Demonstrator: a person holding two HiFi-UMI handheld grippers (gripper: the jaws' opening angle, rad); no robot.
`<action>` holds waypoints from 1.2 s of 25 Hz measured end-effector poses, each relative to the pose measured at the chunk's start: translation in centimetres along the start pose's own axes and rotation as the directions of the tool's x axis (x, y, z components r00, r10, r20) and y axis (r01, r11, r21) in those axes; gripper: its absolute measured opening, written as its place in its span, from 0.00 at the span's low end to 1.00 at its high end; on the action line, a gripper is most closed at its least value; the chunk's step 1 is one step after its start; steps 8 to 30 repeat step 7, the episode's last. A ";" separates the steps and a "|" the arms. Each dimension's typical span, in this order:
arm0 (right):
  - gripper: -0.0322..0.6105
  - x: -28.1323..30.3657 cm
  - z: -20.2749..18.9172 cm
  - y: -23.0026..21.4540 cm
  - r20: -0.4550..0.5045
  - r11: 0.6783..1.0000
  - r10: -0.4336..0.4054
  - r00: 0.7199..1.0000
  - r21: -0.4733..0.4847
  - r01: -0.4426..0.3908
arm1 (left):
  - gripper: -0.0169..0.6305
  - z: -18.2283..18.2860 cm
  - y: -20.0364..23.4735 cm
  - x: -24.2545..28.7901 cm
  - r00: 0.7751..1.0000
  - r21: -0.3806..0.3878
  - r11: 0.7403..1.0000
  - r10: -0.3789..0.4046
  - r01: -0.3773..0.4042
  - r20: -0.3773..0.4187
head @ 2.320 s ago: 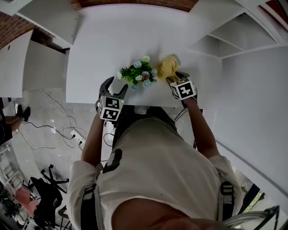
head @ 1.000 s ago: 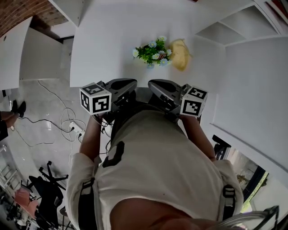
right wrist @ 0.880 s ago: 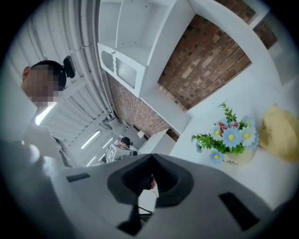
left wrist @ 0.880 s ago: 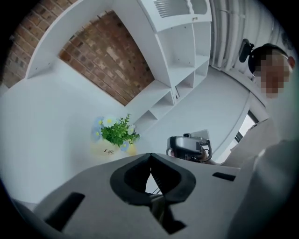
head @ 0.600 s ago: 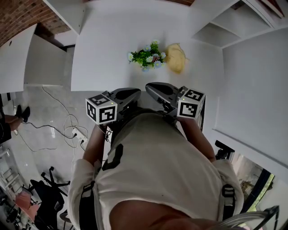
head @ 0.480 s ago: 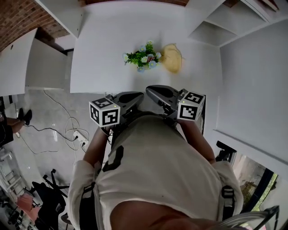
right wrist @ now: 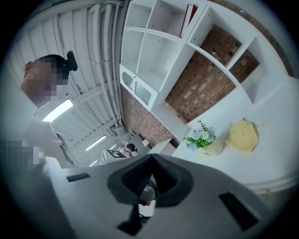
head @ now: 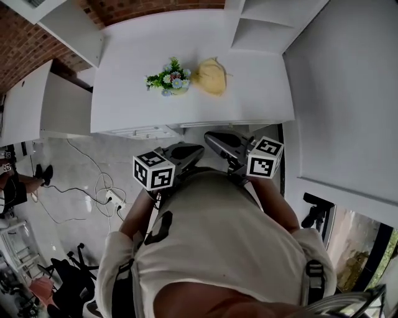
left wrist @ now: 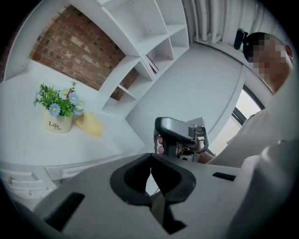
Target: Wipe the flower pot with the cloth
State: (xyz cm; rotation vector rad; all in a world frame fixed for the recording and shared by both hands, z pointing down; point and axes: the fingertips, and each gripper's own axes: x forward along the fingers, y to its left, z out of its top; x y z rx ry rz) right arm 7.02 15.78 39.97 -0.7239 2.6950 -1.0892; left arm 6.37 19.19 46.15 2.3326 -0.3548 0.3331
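Observation:
A cream flower pot (head: pixel 168 87) with green leaves and blue flowers stands on the white table (head: pixel 249 93). A crumpled yellow cloth (head: pixel 210 76) lies just to its right. Both grippers are held close to the person's chest, well short of the table's front edge. My left gripper (head: pixel 196 149) is shut and empty, and so is my right gripper (head: pixel 211 136). In the left gripper view the pot (left wrist: pixel 58 123) and cloth (left wrist: pixel 89 125) sit far off at the left, beyond the shut left gripper (left wrist: pixel 150 158). The right gripper view shows the pot (right wrist: pixel 210 147) and cloth (right wrist: pixel 242 134) at the far right.
White shelving (head: pixel 273 18) and a brick wall (head: pixel 143 7) stand behind the table. Drawers (head: pixel 146 131) line the table's front edge. Cables (head: pixel 102 186) trail over the floor at the left, where an office chair (head: pixel 68 289) also stands. A white wall (head: pixel 348 93) runs along the right.
Both grippers have pulled back from the pot and cloth to the person's chest, leaving the cloth on the table. The table now lies farther off, shifted up and left.

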 end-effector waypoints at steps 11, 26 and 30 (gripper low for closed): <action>0.06 -8.7 -3.9 -1.4 0.098 0.989 0.007 0.995 0.147 -0.021 | 0.06 -6.9 -5.0 4.9 0.996 0.060 0.997 0.046 -0.041 -0.081; 0.06 -8.7 -3.9 -1.4 0.098 0.989 0.007 0.995 0.147 -0.021 | 0.06 -6.9 -5.0 4.9 0.996 0.060 0.997 0.046 -0.041 -0.081; 0.06 -8.7 -3.9 -1.4 0.098 0.989 0.007 0.995 0.147 -0.021 | 0.06 -6.9 -5.0 4.9 0.996 0.060 0.997 0.046 -0.041 -0.081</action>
